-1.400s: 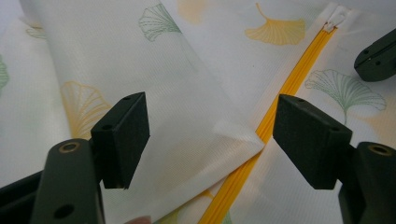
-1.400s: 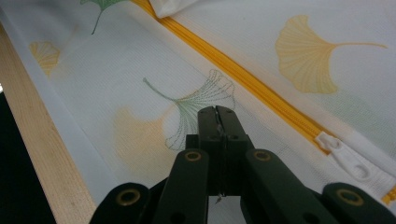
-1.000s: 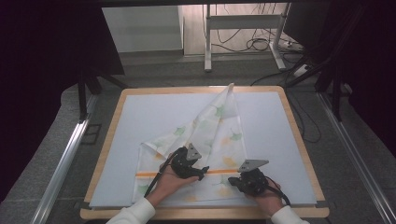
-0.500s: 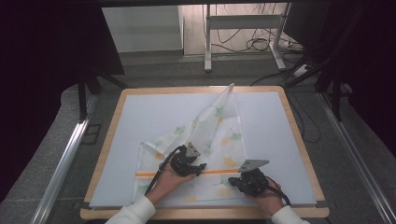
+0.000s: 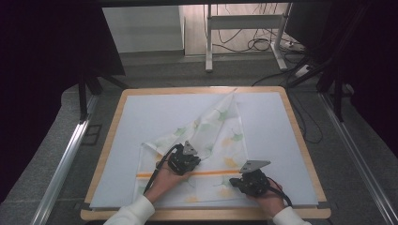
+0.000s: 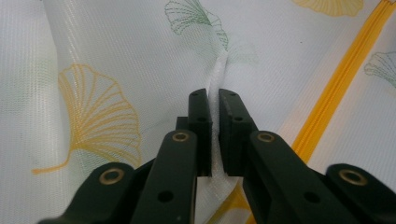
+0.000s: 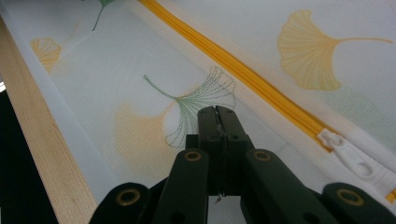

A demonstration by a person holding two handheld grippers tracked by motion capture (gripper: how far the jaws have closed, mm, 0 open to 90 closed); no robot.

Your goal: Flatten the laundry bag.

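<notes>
Lying across the near half of the pale table top with a light wooden rim, the white mesh laundry bag printed with yellow and green ginkgo leaves is partly folded: one corner runs in a long point toward the far edge, while the lower part lies flat with its orange-yellow zipper running from left to right.

At the left, the left gripper rests on the bag just above the zipper line. In the left gripper view its black jaws have just been closing, and a raised ridge of white mesh is pinched between them, a yellow leaf to one side and the zipper to the other.

At the right, the right gripper sits near the table's front edge. In the right gripper view its jaws are pressed together on a thin fold of mesh, with the white zipper pull just beside them.
</notes>
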